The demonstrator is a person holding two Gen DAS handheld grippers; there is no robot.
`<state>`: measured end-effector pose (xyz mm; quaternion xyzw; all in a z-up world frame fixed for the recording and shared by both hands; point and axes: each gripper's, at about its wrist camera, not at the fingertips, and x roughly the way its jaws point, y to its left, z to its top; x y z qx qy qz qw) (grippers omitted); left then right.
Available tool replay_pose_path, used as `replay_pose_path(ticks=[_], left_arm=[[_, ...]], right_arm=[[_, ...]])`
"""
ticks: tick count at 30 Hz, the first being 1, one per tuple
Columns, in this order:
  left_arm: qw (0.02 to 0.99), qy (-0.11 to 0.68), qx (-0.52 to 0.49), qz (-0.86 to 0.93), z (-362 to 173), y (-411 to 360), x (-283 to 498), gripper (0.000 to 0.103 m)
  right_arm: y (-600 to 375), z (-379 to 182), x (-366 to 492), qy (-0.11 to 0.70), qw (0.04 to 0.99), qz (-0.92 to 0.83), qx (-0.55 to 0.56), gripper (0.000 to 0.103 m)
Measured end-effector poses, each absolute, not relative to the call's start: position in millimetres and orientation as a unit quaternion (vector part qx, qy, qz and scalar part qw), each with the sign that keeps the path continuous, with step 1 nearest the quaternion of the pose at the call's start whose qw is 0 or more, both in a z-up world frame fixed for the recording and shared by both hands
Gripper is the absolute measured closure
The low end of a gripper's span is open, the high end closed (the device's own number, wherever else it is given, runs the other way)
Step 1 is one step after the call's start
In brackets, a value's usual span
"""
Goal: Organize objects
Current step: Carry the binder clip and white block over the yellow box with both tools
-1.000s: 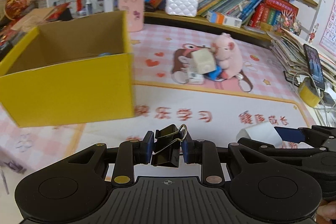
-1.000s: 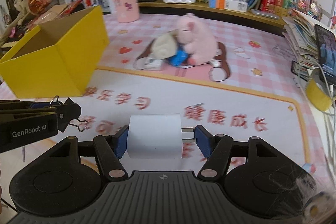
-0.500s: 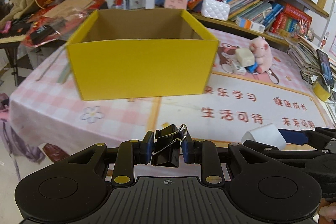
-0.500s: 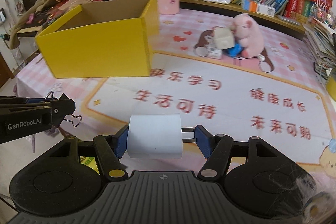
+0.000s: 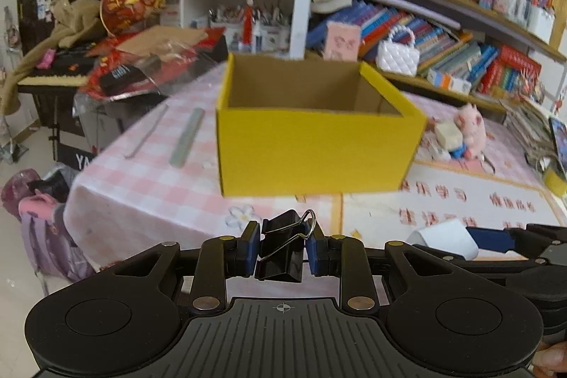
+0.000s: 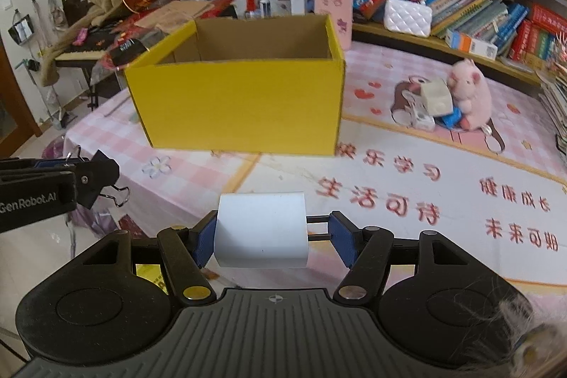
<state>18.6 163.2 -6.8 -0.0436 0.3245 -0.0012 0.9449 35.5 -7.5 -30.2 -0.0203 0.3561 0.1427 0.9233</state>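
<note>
My left gripper [image 5: 281,245] is shut on a black binder clip [image 5: 283,245] and holds it in the air, in front of the open yellow box [image 5: 312,151]. The clip [image 6: 101,179] and left gripper also show at the left of the right wrist view. My right gripper [image 6: 271,236] is shut on a white roll of paper [image 6: 261,231], which also shows in the left wrist view [image 5: 444,236]. The yellow box [image 6: 241,108] stands ahead of both grippers on the pink table; its inside floor is hidden.
A pink plush pig [image 6: 469,92] with a beige block [image 6: 436,96] and small blue items lies to the right of the box. A pink cup [image 6: 333,7] and white handbag [image 6: 407,11] stand behind. Bookshelves run along the back. The table's left edge [image 5: 92,179] drops to the floor.
Both grippers have pulled back and swung left while keeping their loads. The yellow box now sits centred ahead and farther off, and the plush pig has shifted to the right.
</note>
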Motion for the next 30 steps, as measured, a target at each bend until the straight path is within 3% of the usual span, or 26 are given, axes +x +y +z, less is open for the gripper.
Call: replay_pose_path(ticks=[17, 30], left_arm=[[0.967, 0.252, -0.041, 0.015, 37, 167, 103, 0.078], [0.954, 0.293, -0.033, 0.052, 19, 163, 182, 0.078]], right_arm=[[8, 21, 126, 0.285, 0.943, 0.171, -0.017, 0.040], [24, 9, 236, 0.291, 0.927, 0.221, -0.089, 0.040]])
